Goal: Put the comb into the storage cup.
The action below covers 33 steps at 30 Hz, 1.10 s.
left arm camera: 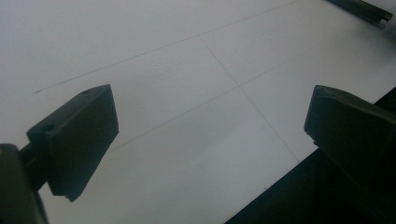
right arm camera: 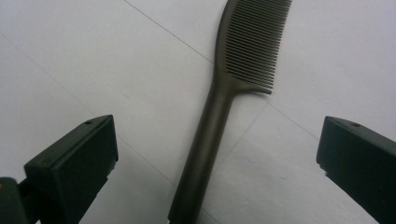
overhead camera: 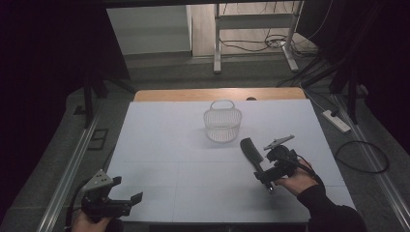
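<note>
A dark comb [overhead camera: 252,151] lies flat on the white table sheet [overhead camera: 169,145], right of centre, its toothed head toward the far side. My right gripper [overhead camera: 265,175] is at the comb's handle end. In the right gripper view the comb [right arm camera: 243,56] runs up between the jaws, which stand wide apart on either side of the handle and do not touch it, so the right gripper [right arm camera: 217,154] is open. My left gripper [overhead camera: 128,189] rests at the near left corner, open, with only bare sheet between its jaws [left arm camera: 210,135].
A small white mesh basket [overhead camera: 222,123] with a handle stands upright at the middle back of the sheet, just beyond the comb's head. The sheet's near edge [left arm camera: 280,186] runs close under the left gripper. A power strip [overhead camera: 337,121] and cables lie on the floor to the right.
</note>
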{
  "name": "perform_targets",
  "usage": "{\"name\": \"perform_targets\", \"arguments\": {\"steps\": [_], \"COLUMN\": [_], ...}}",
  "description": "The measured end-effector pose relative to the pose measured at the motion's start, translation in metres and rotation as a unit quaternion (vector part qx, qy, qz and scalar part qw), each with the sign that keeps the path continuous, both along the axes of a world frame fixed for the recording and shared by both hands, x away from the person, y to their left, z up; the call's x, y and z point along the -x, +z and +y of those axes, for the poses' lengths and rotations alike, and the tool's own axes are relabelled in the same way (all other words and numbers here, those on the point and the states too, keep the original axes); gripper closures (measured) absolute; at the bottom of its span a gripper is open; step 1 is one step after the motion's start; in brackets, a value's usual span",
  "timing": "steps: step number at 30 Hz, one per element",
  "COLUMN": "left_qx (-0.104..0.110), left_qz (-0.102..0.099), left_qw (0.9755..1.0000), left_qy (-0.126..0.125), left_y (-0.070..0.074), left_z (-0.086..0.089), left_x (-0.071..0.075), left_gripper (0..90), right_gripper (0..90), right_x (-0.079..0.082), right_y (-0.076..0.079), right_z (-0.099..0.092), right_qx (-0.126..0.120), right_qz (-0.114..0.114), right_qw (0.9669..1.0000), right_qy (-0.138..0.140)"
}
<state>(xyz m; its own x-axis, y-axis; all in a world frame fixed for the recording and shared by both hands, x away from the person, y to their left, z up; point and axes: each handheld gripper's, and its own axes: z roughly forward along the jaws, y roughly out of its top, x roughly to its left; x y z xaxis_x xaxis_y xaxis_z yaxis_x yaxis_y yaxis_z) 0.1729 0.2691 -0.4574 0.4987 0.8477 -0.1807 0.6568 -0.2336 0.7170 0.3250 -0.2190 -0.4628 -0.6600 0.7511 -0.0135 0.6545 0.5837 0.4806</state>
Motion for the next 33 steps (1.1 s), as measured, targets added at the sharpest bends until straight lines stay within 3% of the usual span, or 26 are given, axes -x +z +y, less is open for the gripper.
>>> {"name": "perform_targets", "arguments": {"steps": [19, 33], "left_qx": [0.000, 0.000], "left_qz": [0.000, 0.000], "left_qw": [1.0000, 1.0000], "left_qy": [0.000, 0.000], "left_y": [0.000, 0.000], "left_z": [0.000, 0.000], "left_x": [0.000, 0.000], "left_gripper": [3.6, 3.6], "right_gripper": [0.0, 0.0], "right_x": [-0.014, -0.017], "right_y": [-0.043, -0.048], "right_z": [0.008, 0.009], "right_qx": [0.058, 0.071], "right_qz": [0.043, 0.061], "right_qw": [0.9974, 0.9956], "right_qy": [0.004, -0.005]}}
